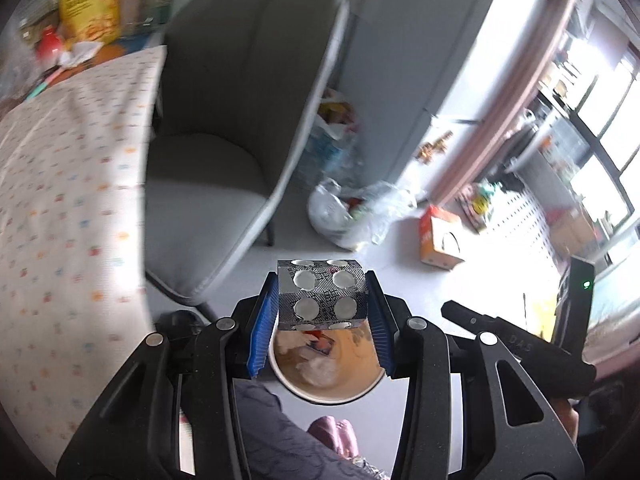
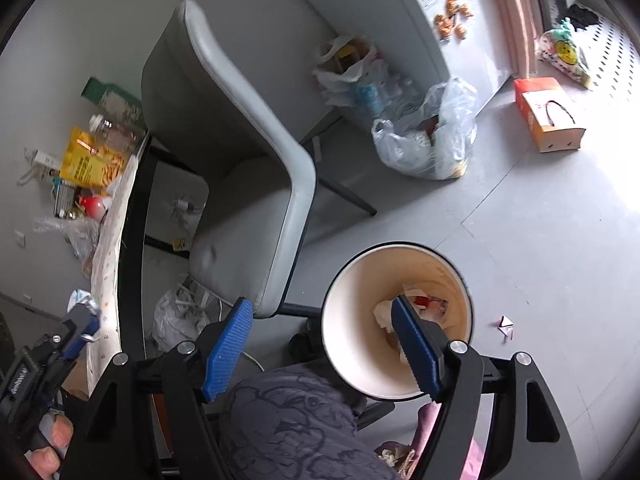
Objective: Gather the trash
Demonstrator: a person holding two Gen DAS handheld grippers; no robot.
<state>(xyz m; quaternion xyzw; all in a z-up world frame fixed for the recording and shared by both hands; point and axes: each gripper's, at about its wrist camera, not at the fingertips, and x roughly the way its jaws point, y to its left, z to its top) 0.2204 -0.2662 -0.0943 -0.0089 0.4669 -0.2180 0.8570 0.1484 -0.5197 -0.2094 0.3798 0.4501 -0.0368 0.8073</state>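
Note:
In the left wrist view my left gripper (image 1: 323, 284) is shut on a silver blister pack (image 1: 322, 296), its blue pads pressing both sides. Directly below it stands a paper cup (image 1: 332, 400) with crumpled trash inside. In the right wrist view my right gripper (image 2: 324, 344) is open, its pads wide apart and pressing on nothing. Its right finger (image 2: 416, 348) reaches over the mouth of the cup (image 2: 352, 320); the left finger is outside the rim. The left gripper (image 2: 86, 320) shows at the lower left with the silver pack (image 2: 82, 298).
A grey chair (image 2: 248, 184) stands beside a table with a patterned cloth (image 1: 60, 200) and clutter at its far end. Plastic bags of rubbish (image 2: 432, 140), an orange box (image 2: 548, 116) and a paper scrap (image 2: 505, 324) lie on the floor. A person's leg (image 2: 296, 420) is under the cup.

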